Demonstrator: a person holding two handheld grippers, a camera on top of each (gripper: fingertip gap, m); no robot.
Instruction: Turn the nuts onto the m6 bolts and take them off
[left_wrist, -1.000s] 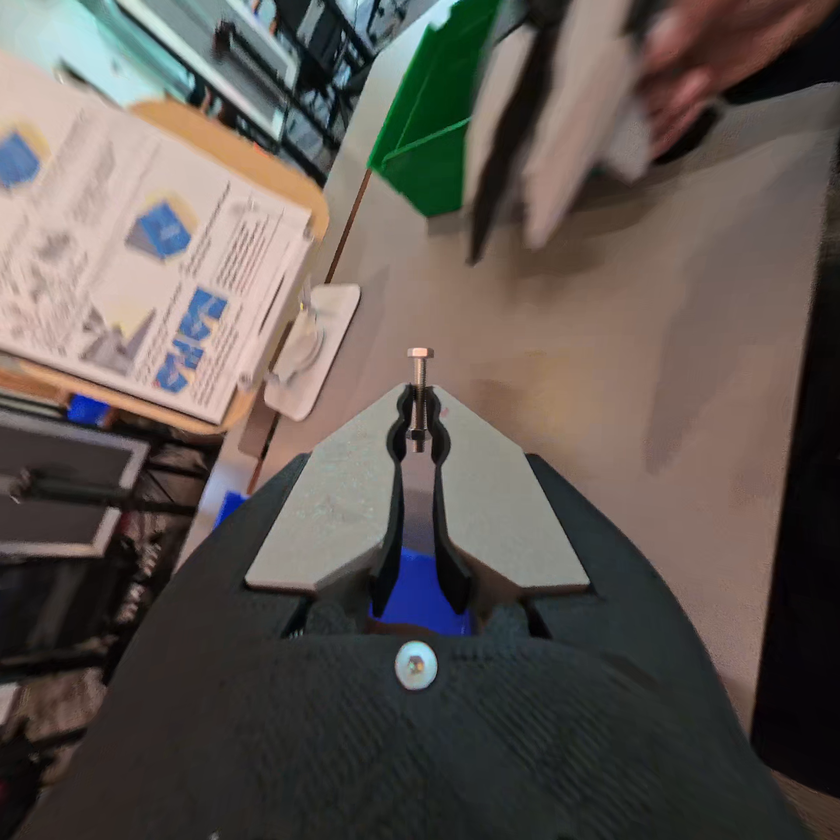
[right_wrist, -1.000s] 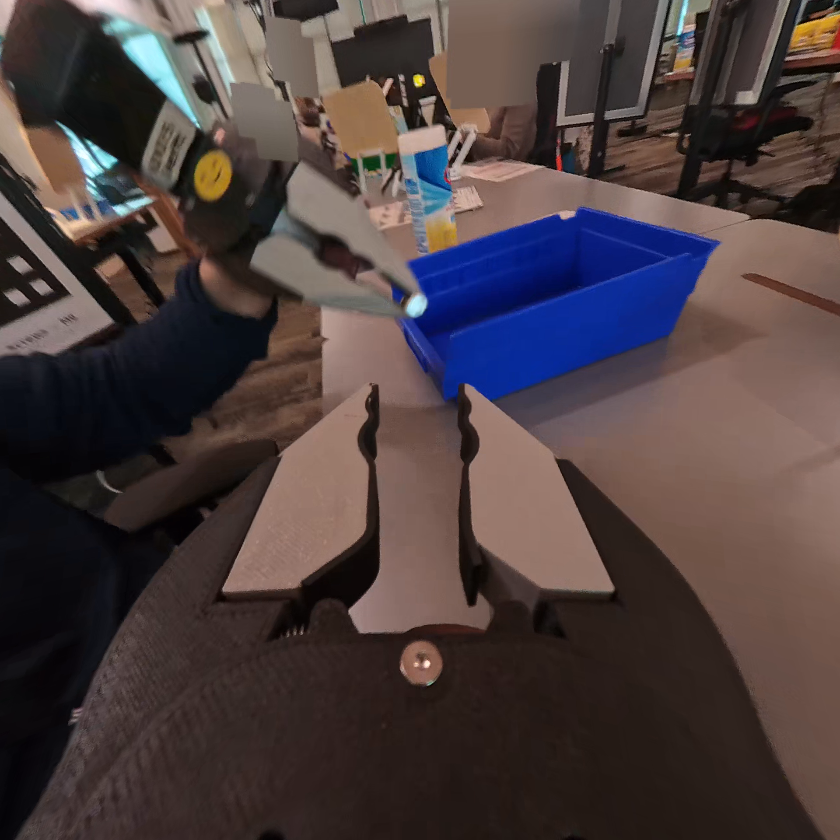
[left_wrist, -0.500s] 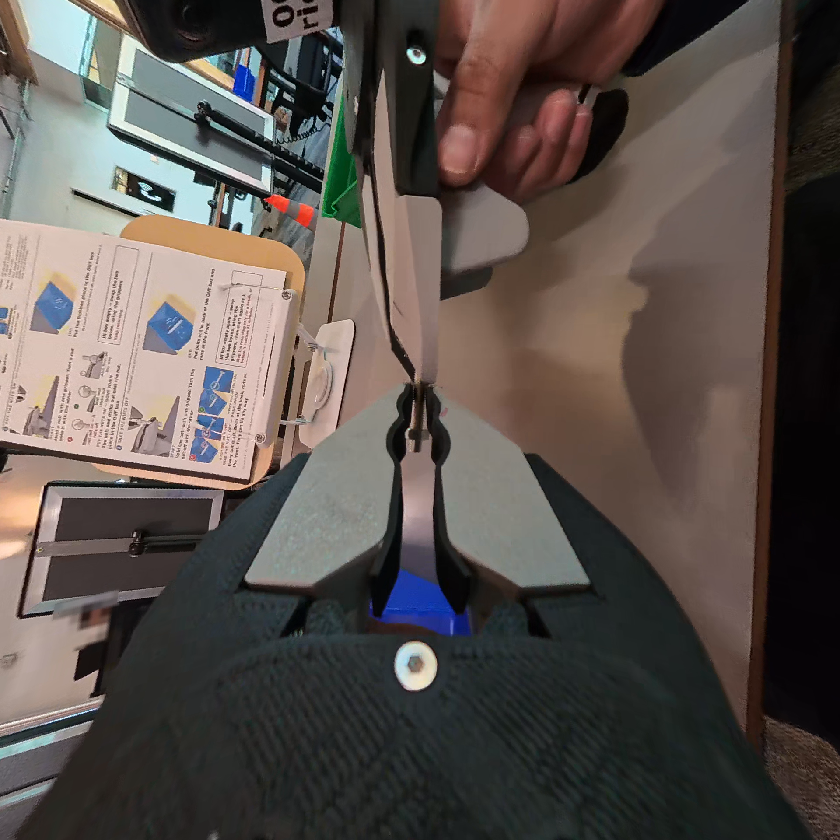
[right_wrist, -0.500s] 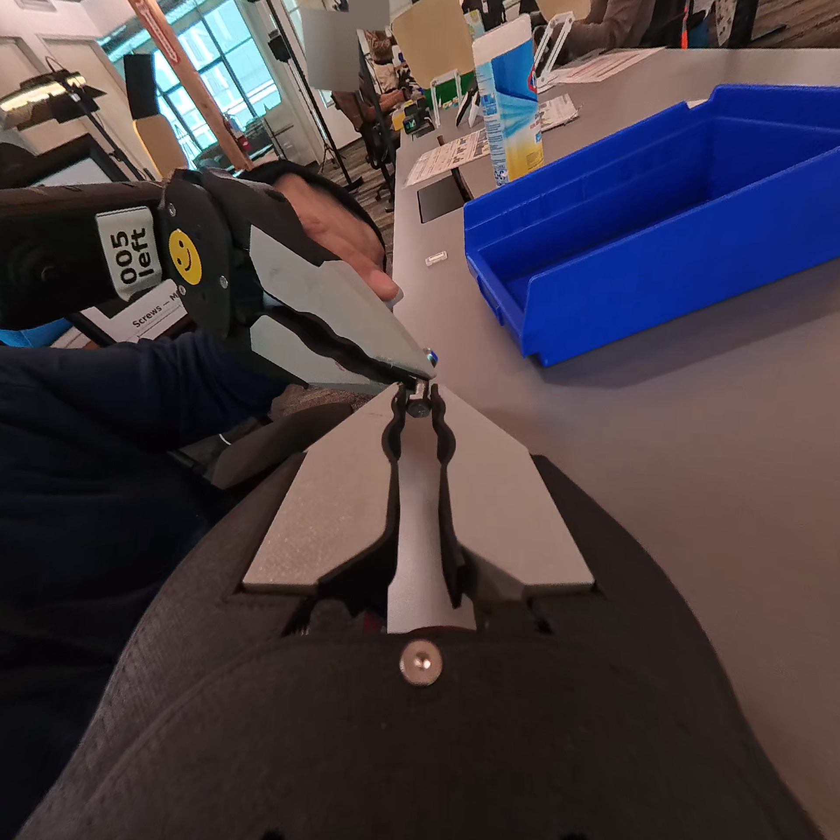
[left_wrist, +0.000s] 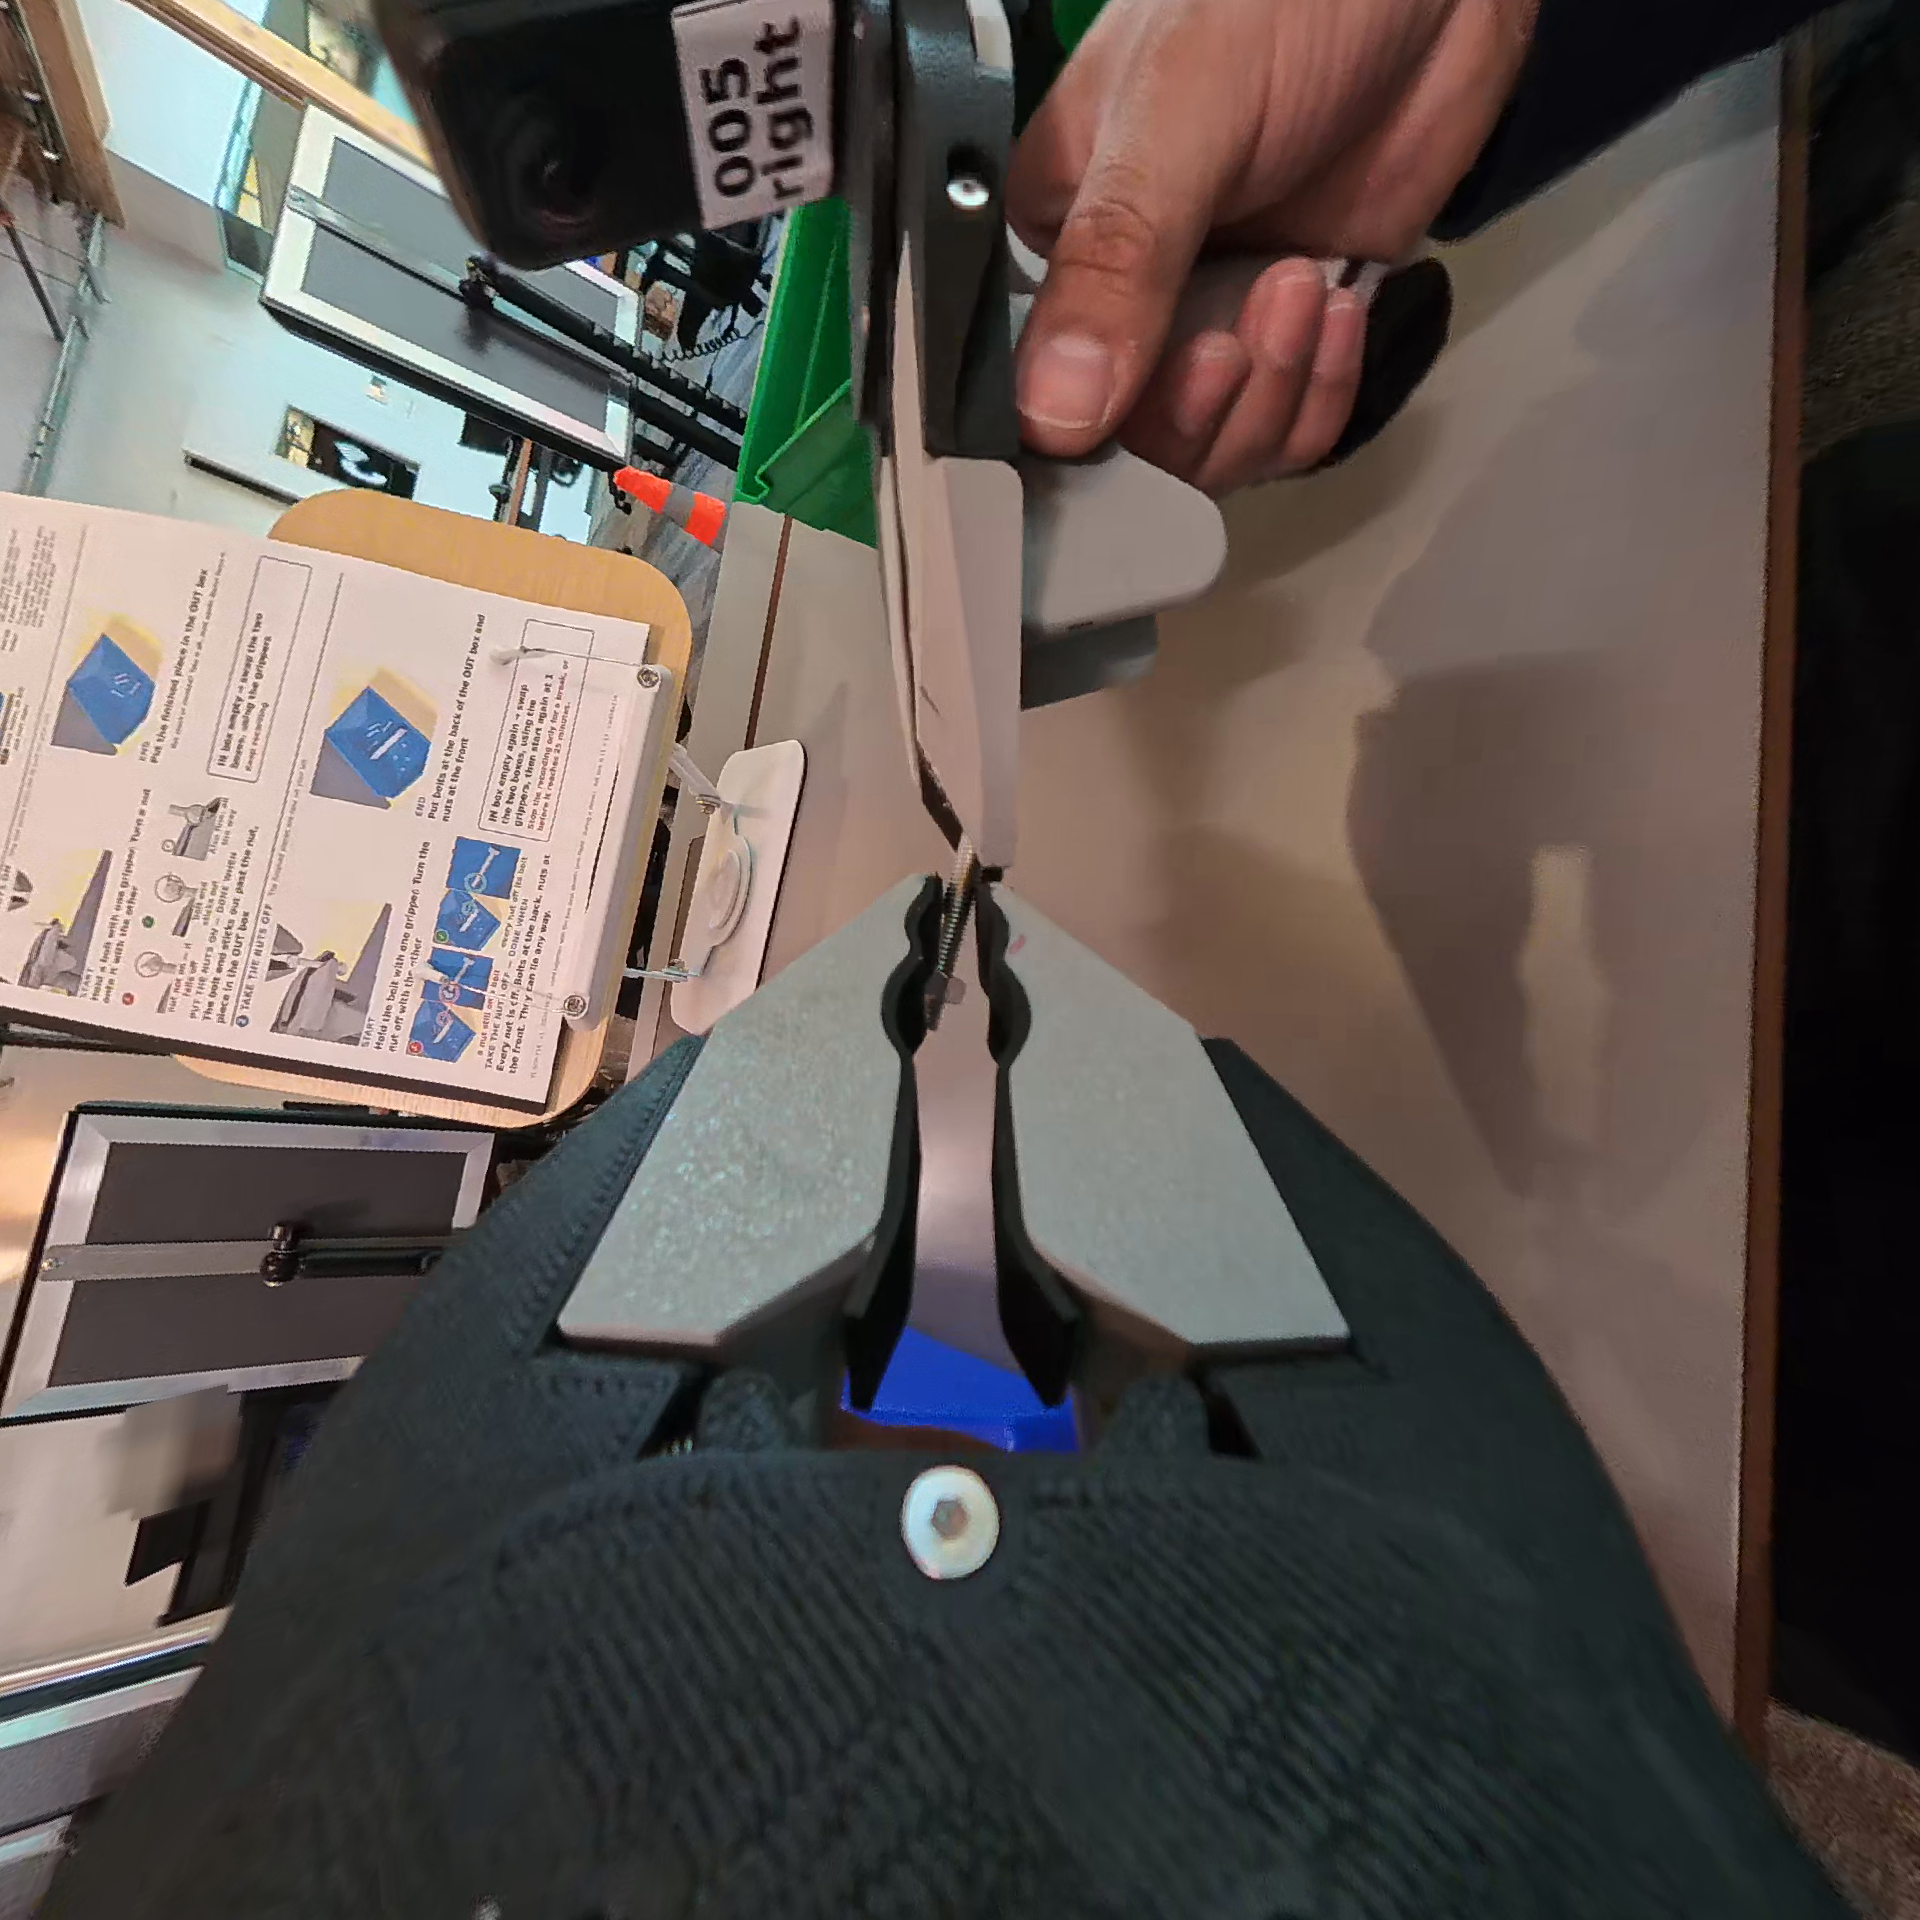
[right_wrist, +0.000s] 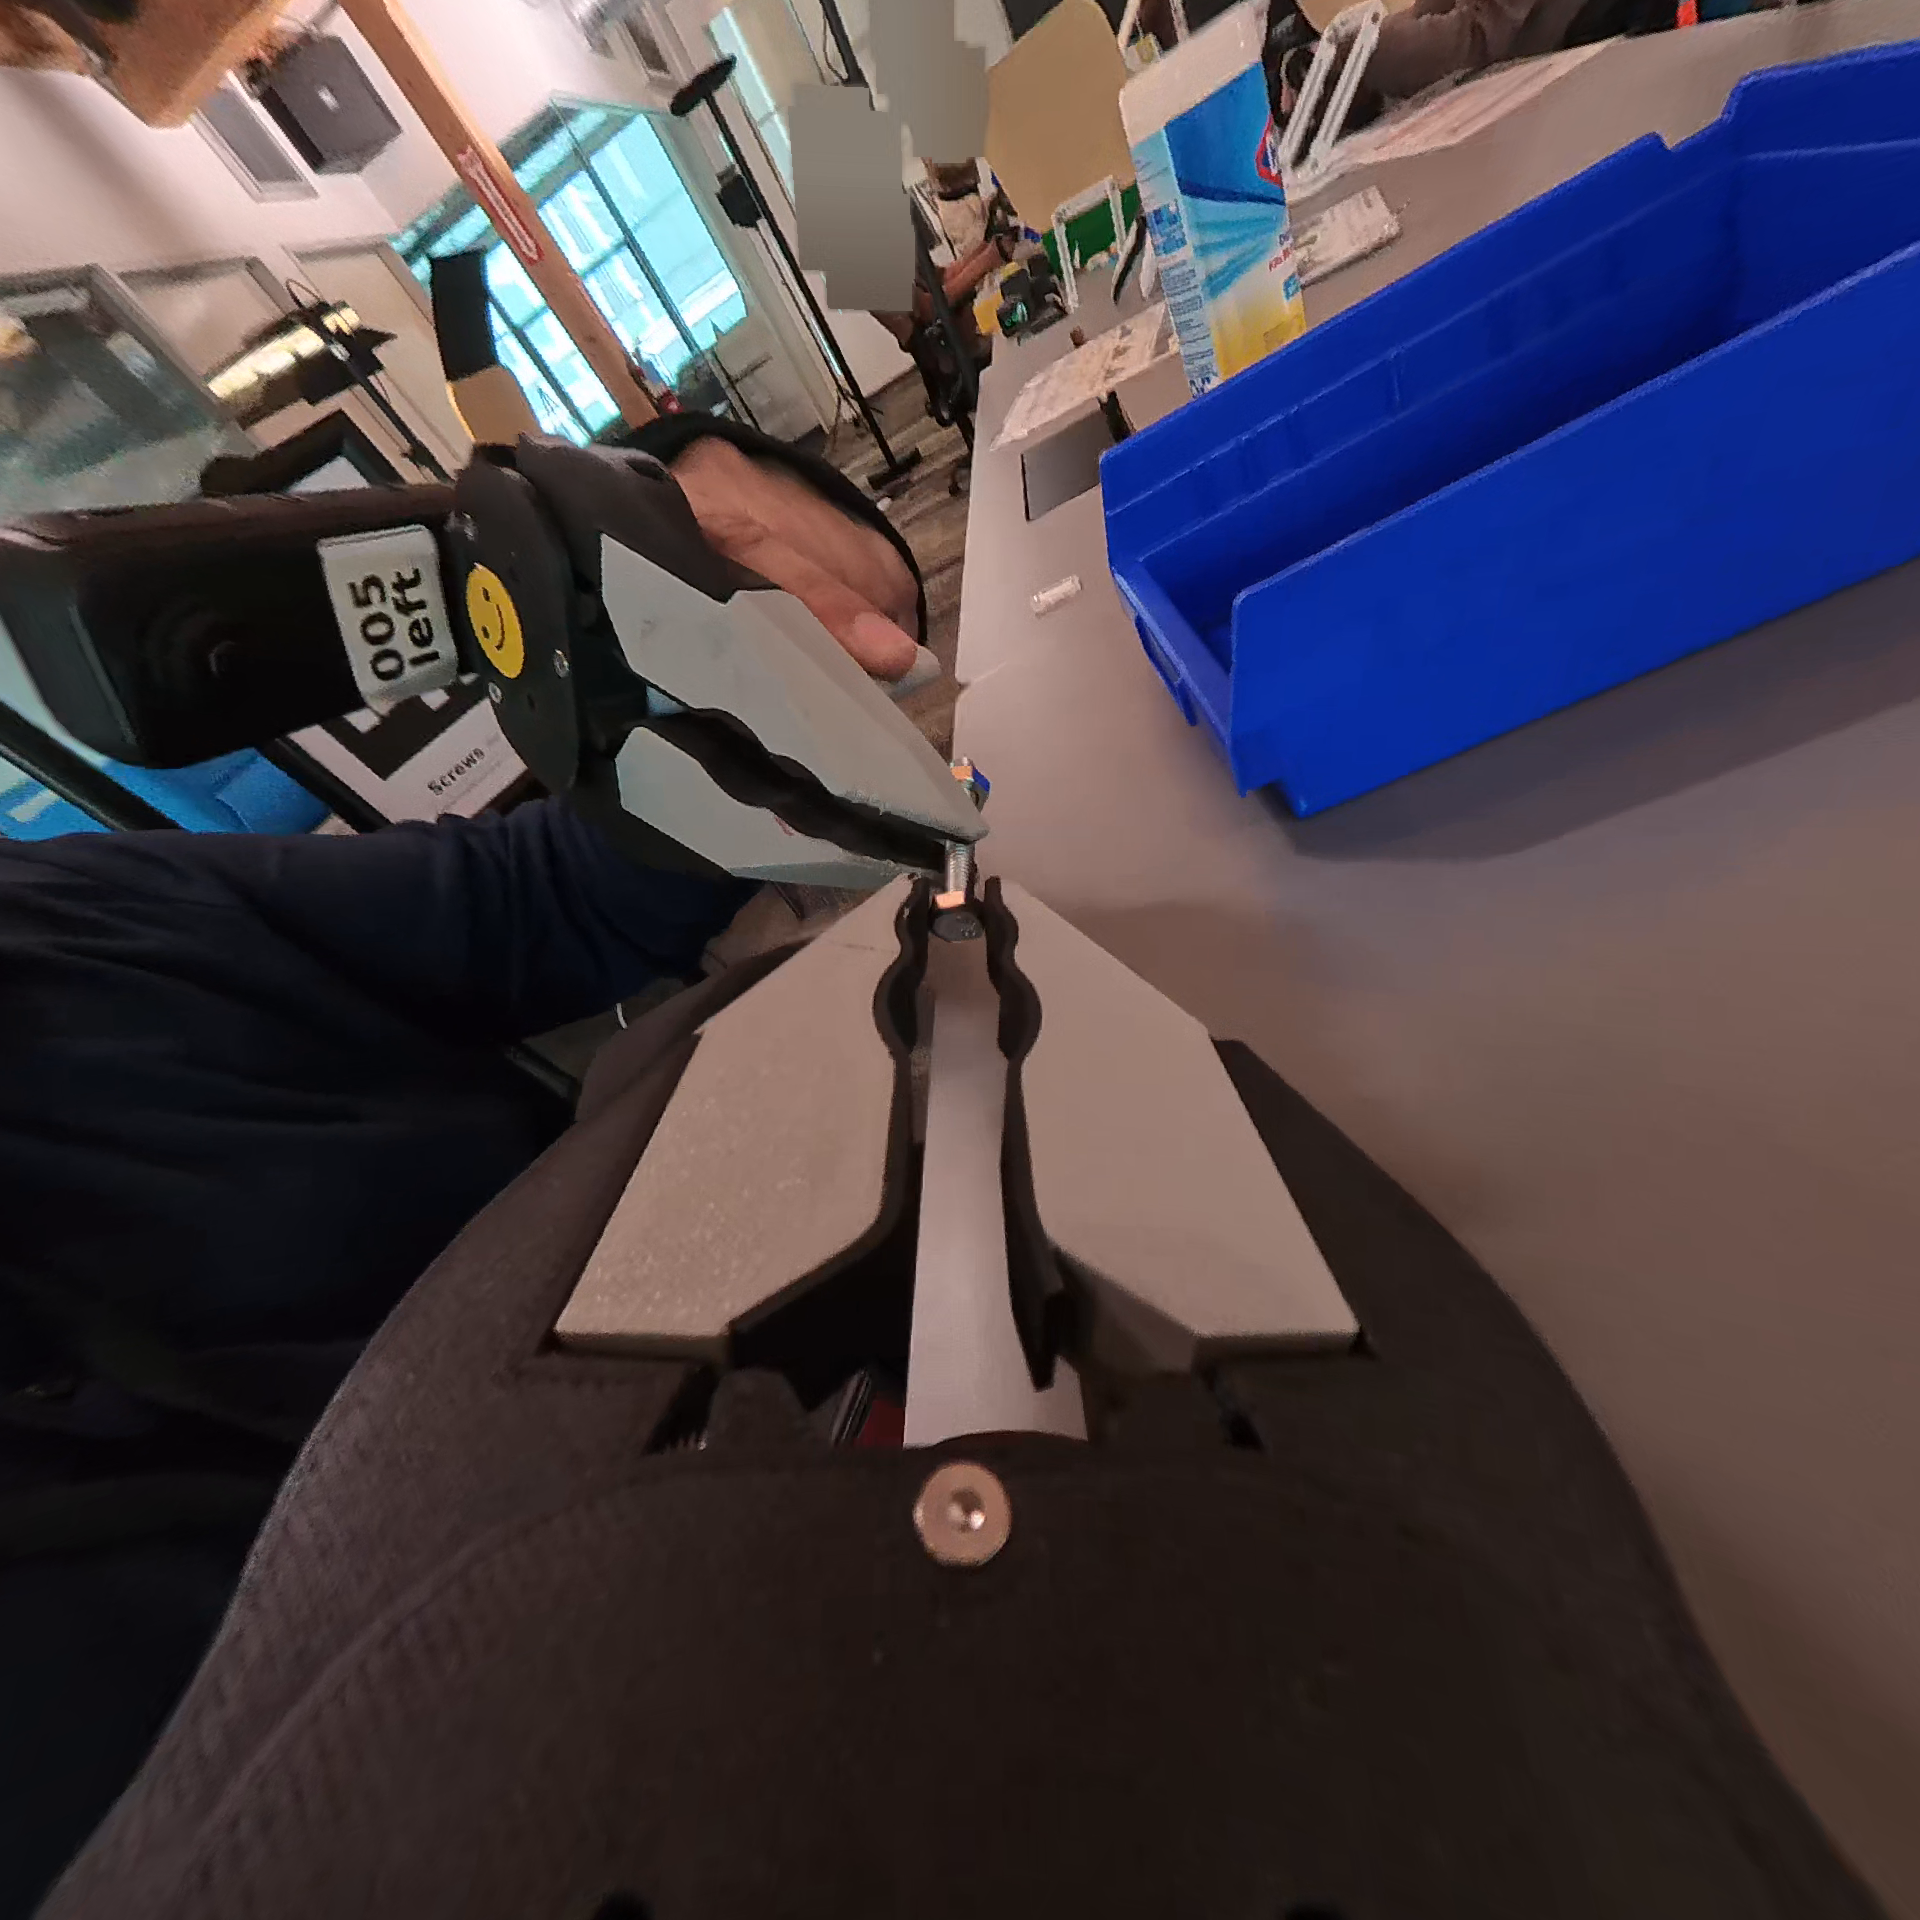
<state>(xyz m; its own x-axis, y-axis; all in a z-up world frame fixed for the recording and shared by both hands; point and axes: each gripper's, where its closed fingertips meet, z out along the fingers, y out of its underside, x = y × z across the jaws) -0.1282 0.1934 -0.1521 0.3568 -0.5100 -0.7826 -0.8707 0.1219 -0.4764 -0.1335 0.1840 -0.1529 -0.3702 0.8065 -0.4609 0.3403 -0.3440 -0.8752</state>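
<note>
Moved: a second ago my right hand-held gripper was far off and spread wide. Now it has come in and met the bolt, which leans a little where it stood straight before.
Where the bolt is: up in the air over the worktop, held between my two tools and touching nothing else.
Right side: fingers pressed in on the bolt's six-sided head, right at their tips.
Left side: my left hand-held gripper has its fingers close around the thread, with the nut in the first notch between them. I cannot tell if they squeeze it or only cup it.
Long way of the bolt: it runs almost along my left fingers and across my right ones, so the two tools meet at a corner.
Which is nearer: both are on it. The right has the head and the left has the nut end.
Next move, I think: twist one tool about the bolt's long line so the nut travels along the thread.
Room: open air all round. The blue bin and the green bin sit well apart.
Watch out: my tips are crowded together and could bump when I turn.
</note>
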